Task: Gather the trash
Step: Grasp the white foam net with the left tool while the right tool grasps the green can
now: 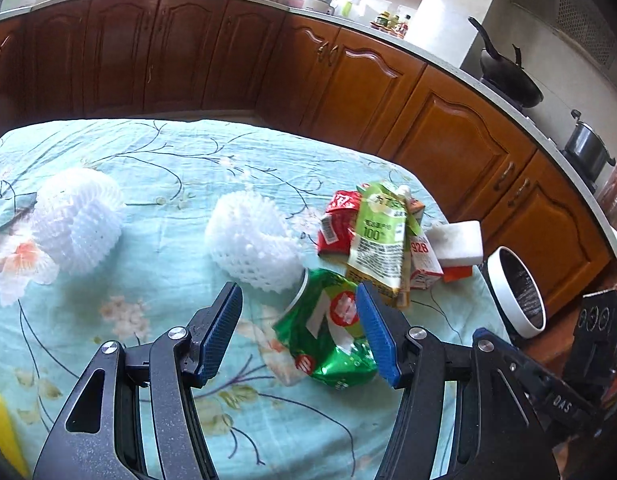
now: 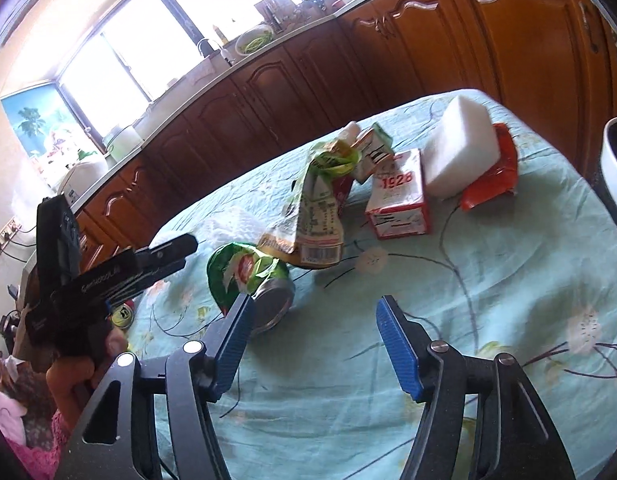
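Crushed green can (image 1: 328, 328) lies on its side on the floral tablecloth (image 1: 148, 200), near the front of the table, and the left gripper (image 1: 300, 336) has its jaws spread wide around it — the can sits toward the right-hand blue pad (image 1: 376, 336), touching or nearly so, with a clear gap to the left pad. Nothing is grasped. Just beyond the can is a white foam fruit net (image 1: 252, 240), touching its far end, and a second net (image 1: 78, 220) lies well apart on the left. To the right, a heap of wrappers: a green pouch (image 1: 378, 236) over a red packet (image 1: 338, 220), a small carton (image 1: 422, 260) and a white sponge block (image 1: 458, 242). The white bin (image 1: 516, 292) stands off the table's right edge.

Over to the right wrist view: the right gripper (image 2: 314, 344) hangs released above bare cloth, jaws wide, holding nothing. The can (image 2: 248, 280) lies just beyond its left pad, and the left gripper (image 2: 164, 256) reaches in from the left. The carton (image 2: 400, 200), sponge (image 2: 460, 152) and pouch (image 2: 320, 208) lie farther back.

The risk, to my eye — the can is off-centre, so a closing squeeze could shove it sideways or snag the foam net, and that dented, slick metal may slip or tip on the lift
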Motion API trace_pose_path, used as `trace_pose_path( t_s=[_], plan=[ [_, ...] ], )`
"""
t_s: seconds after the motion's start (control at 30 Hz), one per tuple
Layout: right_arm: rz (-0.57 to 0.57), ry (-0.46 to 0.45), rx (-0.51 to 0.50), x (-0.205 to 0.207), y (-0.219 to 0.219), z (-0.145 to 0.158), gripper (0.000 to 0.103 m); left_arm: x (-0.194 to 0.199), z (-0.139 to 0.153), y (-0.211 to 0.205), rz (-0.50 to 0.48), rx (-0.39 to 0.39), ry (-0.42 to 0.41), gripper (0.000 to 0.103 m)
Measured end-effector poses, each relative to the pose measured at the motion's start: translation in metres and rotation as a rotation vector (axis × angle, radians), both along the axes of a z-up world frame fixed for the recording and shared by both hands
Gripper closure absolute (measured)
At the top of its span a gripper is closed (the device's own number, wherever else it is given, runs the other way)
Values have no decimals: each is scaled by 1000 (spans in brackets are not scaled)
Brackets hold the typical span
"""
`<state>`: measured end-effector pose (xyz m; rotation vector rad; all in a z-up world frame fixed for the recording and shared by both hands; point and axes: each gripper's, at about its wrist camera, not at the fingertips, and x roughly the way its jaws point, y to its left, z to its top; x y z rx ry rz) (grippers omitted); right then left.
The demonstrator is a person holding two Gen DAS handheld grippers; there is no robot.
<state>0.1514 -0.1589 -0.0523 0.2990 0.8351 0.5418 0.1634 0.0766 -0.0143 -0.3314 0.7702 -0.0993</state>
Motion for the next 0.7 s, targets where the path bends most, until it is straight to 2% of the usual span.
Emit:
trace_pose_path(
  t_s=[0.2,0.37,0.43,0.5,0.53,0.57,0.6,0.63,0.67,0.7],
  plan=[
    [69,59,28,12,36,-13,36,38,-10,23,29,-37,52,43],
    [85,91,31,22,58,-23,38,59,-17,34,47,-29,75,43],
    [84,102,37,26,61,-26,45,65,-21,34,41,-20,82,44],
    [89,110,35,28,64,-29,73,69,-26,35,29,-15,95,46],
    [94,116,42,29,65,-31,77,71,-27,34,20,-13,99,47],
    [95,116,54,29,65,-31,83,71,-28,31,13,-9,102,55],
    [88,110,51,28,64,-30,84,72,-30,29,6,-2,106,65],
    [83,102,47,26,65,-29,85,74,-31,30,-2,4,109,72],
    [78,95,47,24,62,-27,86,73,-33,29,-8,10,112,84],
    [75,91,53,24,57,-26,86,73,-34,29,-12,11,114,87]
  ],
)
